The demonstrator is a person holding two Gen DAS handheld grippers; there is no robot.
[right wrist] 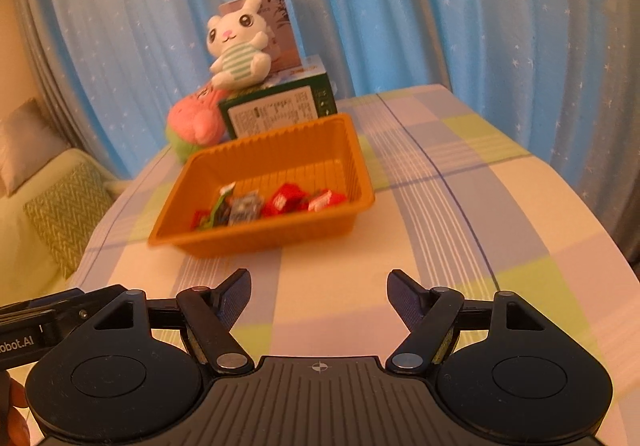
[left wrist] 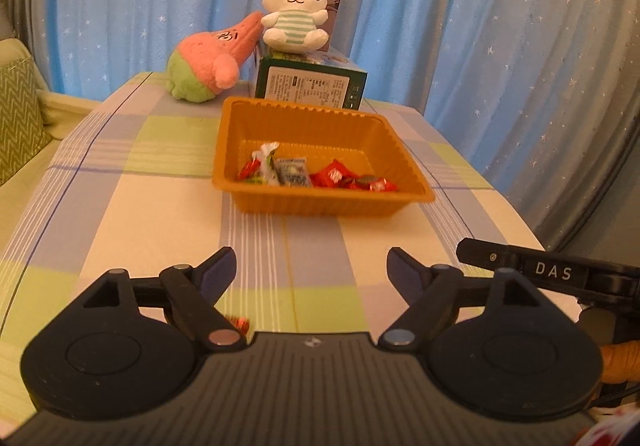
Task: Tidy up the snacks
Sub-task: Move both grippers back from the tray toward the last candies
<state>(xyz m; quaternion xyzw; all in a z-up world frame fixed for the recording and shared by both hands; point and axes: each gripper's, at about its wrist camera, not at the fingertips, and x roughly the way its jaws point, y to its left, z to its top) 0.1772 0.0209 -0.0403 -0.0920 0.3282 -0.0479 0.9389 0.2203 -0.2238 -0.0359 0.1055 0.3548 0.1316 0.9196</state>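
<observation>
An orange plastic tray (left wrist: 316,118) stands on the checked tablecloth and holds several wrapped snacks (left wrist: 320,176), red ones and a white-green one. It also shows in the right wrist view (right wrist: 280,150) with the snacks (right wrist: 276,204) inside. My left gripper (left wrist: 310,270) is open and empty, a short way in front of the tray. A small red wrapped snack (left wrist: 240,323) lies on the cloth under its left finger. My right gripper (right wrist: 318,296) is open and empty, in front of the tray and to its right. Its body (left wrist: 552,270) shows at the right of the left wrist view.
A green box (left wrist: 310,84) stands behind the tray with a white plush rabbit (left wrist: 296,12) on it and a pink-green plush (left wrist: 210,64) to its left. Blue starred curtains hang behind the table. A sofa with a patterned cushion (right wrist: 68,218) is to the left.
</observation>
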